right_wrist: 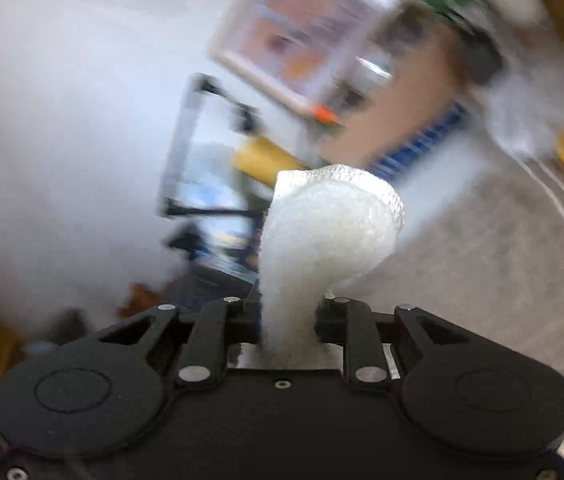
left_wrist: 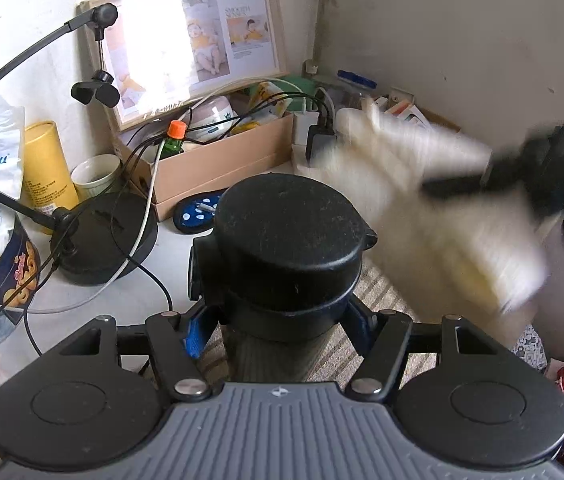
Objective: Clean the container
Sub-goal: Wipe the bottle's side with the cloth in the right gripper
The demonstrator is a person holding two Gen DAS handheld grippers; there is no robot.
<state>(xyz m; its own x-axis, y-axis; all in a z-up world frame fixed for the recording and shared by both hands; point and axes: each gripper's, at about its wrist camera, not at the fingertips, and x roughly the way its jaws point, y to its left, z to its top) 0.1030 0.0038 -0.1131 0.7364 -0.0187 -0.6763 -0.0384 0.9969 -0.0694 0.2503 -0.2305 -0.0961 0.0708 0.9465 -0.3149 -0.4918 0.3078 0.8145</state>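
Note:
A dark bottle with a black flip lid (left_wrist: 288, 240) stands upright between the fingers of my left gripper (left_wrist: 282, 328). The blue pads (left_wrist: 197, 336) press on its body just under the lid, so the gripper is shut on it. My right gripper (right_wrist: 288, 320) is shut on a white textured cloth (right_wrist: 330, 224), which bulges forward out of its jaws. In the left wrist view the right gripper (left_wrist: 482, 176) and the cloth (left_wrist: 462, 240) show as a blurred streak just right of the lid. Whether the cloth touches the bottle I cannot tell.
A black lamp base (left_wrist: 101, 236) with trailing cables sits left of the bottle. Behind it are a yellow tube (left_wrist: 45, 164), a pale cup (left_wrist: 95, 174) and a cardboard box (left_wrist: 217, 160) of clutter. A framed picture (left_wrist: 185, 40) leans on the wall. A striped mat (left_wrist: 386, 300) lies under the bottle.

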